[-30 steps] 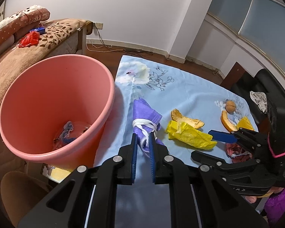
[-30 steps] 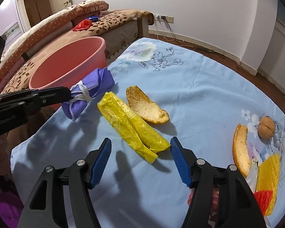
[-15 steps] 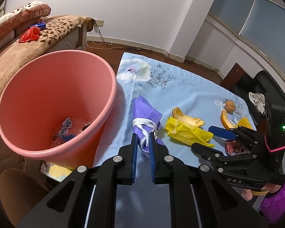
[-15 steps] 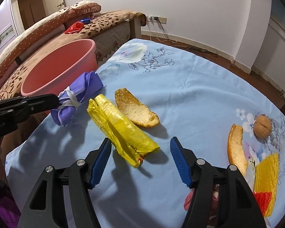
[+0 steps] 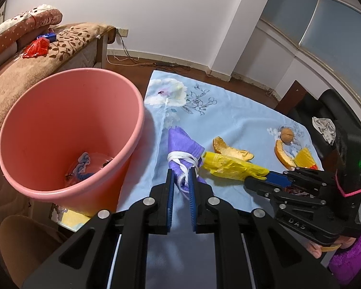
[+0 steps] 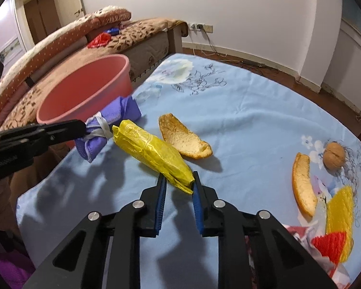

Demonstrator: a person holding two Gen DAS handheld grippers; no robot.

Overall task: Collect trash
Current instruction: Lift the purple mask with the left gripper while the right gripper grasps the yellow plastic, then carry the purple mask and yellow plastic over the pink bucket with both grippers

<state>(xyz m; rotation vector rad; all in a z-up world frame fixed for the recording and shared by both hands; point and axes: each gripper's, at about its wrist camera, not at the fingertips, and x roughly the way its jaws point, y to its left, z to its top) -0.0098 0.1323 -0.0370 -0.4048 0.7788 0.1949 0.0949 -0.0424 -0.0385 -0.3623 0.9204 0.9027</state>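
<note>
Left wrist view: left gripper (image 5: pixel 181 183) is clamped on the purple mask bundle (image 5: pixel 183 149), held just beside the pink bin (image 5: pixel 134 142) on the blue cloth (image 5: pixel 233 120). Right wrist view: right gripper (image 6: pixel 178 187) has just been closing, its blue pads pinching the near end of the yellow bag (image 6: pixel 154 153), which looks gripped. An orange peel (image 6: pixel 185 139) lies just behind the bag; a walnut (image 6: pixel 334 154) sits well apart.
</note>
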